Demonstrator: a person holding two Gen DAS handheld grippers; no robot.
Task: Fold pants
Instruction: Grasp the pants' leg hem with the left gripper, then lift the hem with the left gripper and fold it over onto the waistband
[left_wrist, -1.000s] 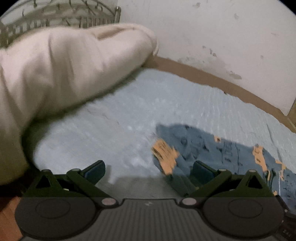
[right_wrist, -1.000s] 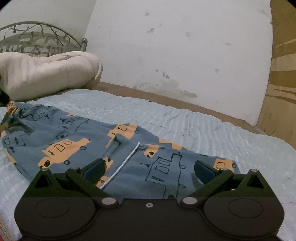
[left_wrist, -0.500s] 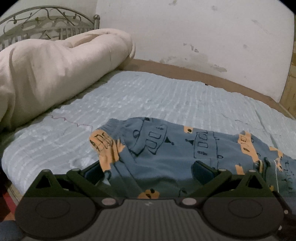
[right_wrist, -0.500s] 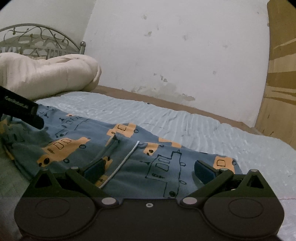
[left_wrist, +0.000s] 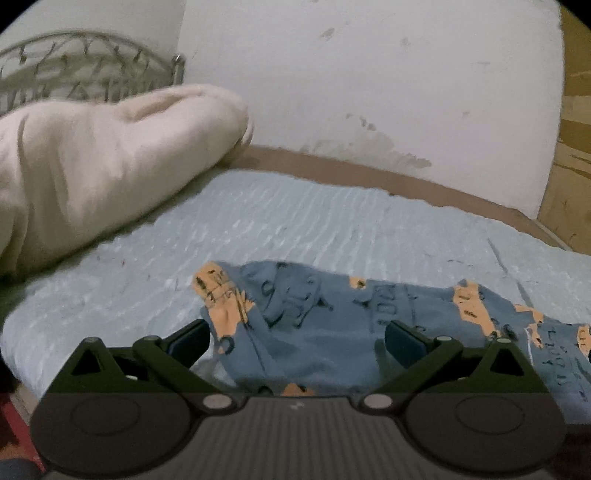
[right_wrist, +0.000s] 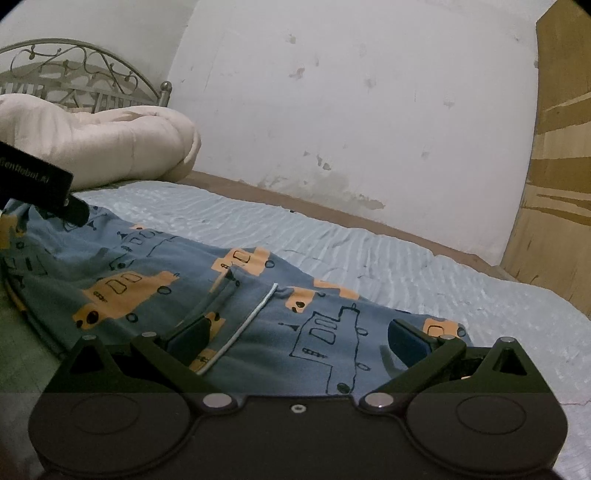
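Pale-blue ribbed bed cover (left_wrist: 295, 221) lies bare behind the pants, up to the brown far edge. Cream duvet (left_wrist: 92, 166) bounds the left. Blue pants (right_wrist: 147, 280) lie flat along the near edge. Left tongs (left_wrist: 297, 341) and right tongs (right_wrist: 297, 338) are spread over the cloth.
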